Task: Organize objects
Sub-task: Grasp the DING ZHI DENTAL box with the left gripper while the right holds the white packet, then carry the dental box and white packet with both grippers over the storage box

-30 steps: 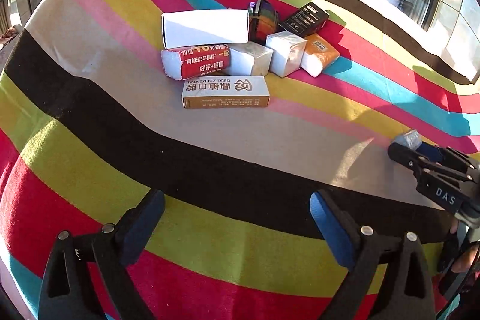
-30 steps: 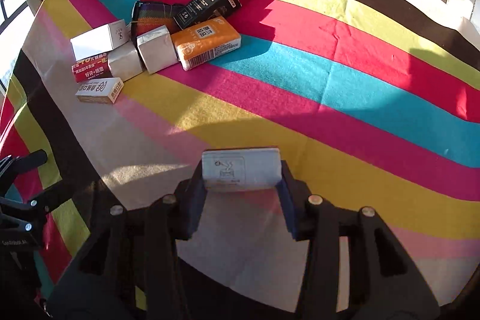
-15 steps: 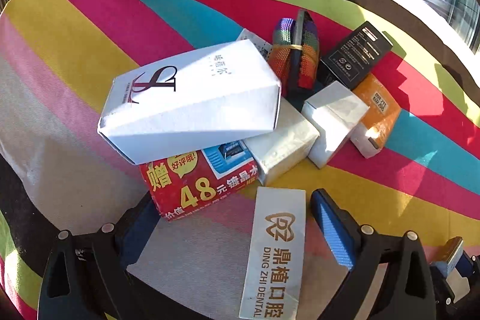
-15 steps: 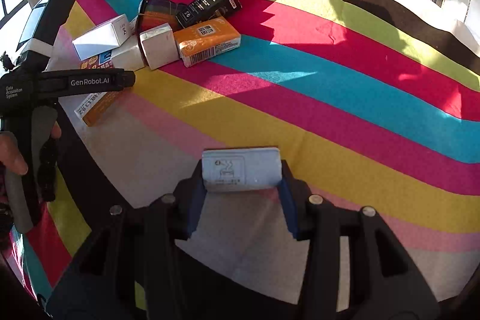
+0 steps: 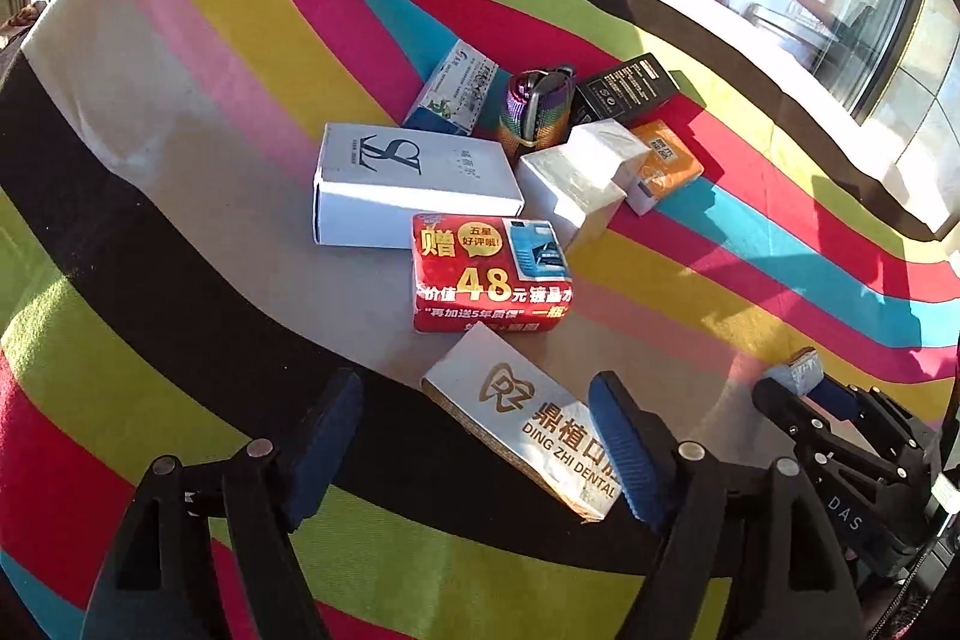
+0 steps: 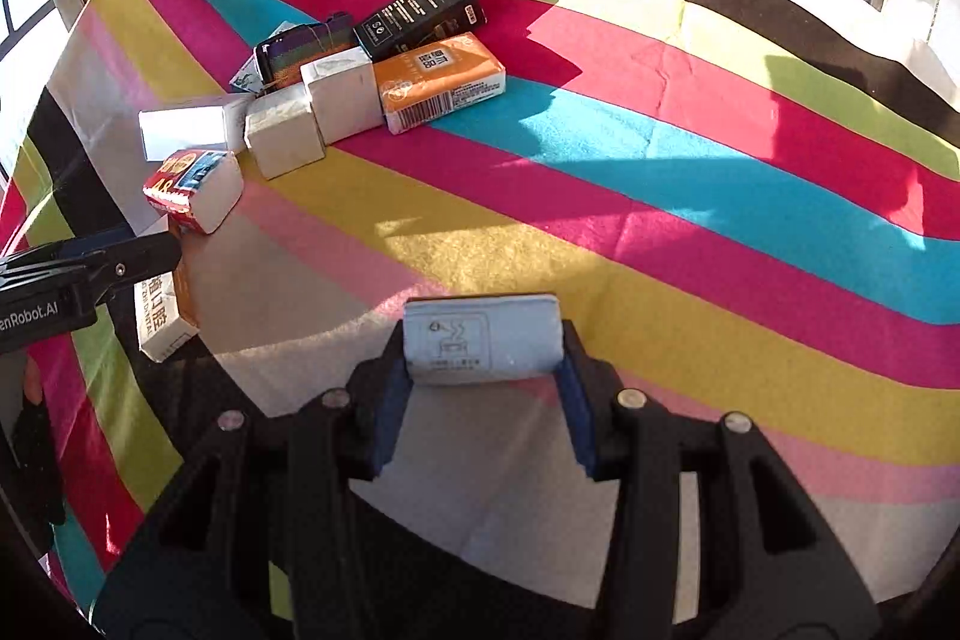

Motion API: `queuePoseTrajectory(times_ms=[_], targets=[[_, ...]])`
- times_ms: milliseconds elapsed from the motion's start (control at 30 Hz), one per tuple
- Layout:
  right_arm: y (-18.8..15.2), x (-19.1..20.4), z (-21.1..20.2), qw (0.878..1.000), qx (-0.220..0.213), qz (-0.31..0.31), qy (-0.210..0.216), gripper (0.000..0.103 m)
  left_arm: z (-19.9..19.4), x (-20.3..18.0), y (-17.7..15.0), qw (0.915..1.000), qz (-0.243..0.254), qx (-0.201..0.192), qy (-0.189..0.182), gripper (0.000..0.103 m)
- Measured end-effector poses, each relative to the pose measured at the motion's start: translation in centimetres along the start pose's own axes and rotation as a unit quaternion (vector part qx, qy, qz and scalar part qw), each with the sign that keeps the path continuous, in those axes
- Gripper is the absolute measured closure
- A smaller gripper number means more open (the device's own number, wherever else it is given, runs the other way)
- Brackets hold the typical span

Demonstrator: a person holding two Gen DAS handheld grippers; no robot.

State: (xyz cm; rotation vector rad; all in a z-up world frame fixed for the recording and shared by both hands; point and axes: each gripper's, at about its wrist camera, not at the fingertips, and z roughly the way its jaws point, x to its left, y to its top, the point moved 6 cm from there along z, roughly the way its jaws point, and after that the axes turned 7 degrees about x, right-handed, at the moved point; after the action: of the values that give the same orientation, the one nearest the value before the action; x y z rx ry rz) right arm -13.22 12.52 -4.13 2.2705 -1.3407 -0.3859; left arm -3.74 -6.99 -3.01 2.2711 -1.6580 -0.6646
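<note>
Dental box (image 5: 528,418), the long white one printed DING ZHI DENTAL, lies flat on the striped cloth (image 5: 180,196) just in front of the red packet (image 5: 492,280), on the near edge of the cluster. From my left gripper (image 5: 474,436) it sits between the blue pads but well off centre: its near corner is right against the right-hand pad (image 5: 624,442), while the other pad (image 5: 324,436) stands clear of it. The jaws have just been closing, yet they are not pressing on the box, so I call that gripper released.

Its long axis runs diagonally, far end towards the red packet, near end slanting towards my right hand. That is skewed to the line between the pads. I judge I must roll the wrist or shift sideways before closing, or the box will pivot.

My right gripper (image 6: 483,388) is farther from the red packet, clenched on a small grey-blue packet (image 6: 483,340) held crosswise, so the left hand is nearer.
</note>
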Motion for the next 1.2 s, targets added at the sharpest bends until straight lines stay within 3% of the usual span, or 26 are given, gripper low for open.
queuePoseTrajectory(times_ms=[233,367,433,500,533,600,700,833,1200], targets=[[0.0,-0.2,0.0,1.0,0.0,0.0,-0.001,0.054,0.2,-1.8,-0.6,0.9985,-0.028,0.009,0.047,0.013],[0.0,-0.4,0.0,1.0,0.0,0.0,0.0,0.054,0.8,-1.9,0.0,0.9952,-0.022,0.012,0.094,0.013],[0.0,-0.7,0.0,1.0,0.0,0.003,0.001,0.054,1.0,-2.3,0.0,0.9938,-0.012,0.017,0.109,0.021],[0.1,-0.9,0.0,1.0,-0.001,0.006,0.003,0.054,0.1,-2.5,-0.7,0.9953,0.003,0.007,0.097,0.069],[0.1,-1.0,0.1,1.0,-0.001,0.008,0.005,0.054,-0.3,-2.5,-1.2,0.9972,0.011,0.008,0.074,0.071],[0.2,-1.1,0.0,1.0,-0.002,0.013,0.01,0.054,-1.2,-2.2,-2.4,0.9993,0.02,0.002,0.033,0.071],[0.2,-1.1,0.0,1.0,-0.003,0.016,0.015,0.054,-2.2,-1.5,-3.9,0.9987,0.049,-0.013,0.008,0.071],[0.2,-1.2,0.0,1.0,-0.003,0.016,0.015,0.054,-2.7,-1.0,-4.7,0.9973,0.065,-0.033,0.007,0.071],[-0.3,-0.4,-0.3,1.0,0.004,0.004,-0.008,0.054,-2.3,-1.5,-4.2,0.997,0.066,-0.036,0.02,0.071]])
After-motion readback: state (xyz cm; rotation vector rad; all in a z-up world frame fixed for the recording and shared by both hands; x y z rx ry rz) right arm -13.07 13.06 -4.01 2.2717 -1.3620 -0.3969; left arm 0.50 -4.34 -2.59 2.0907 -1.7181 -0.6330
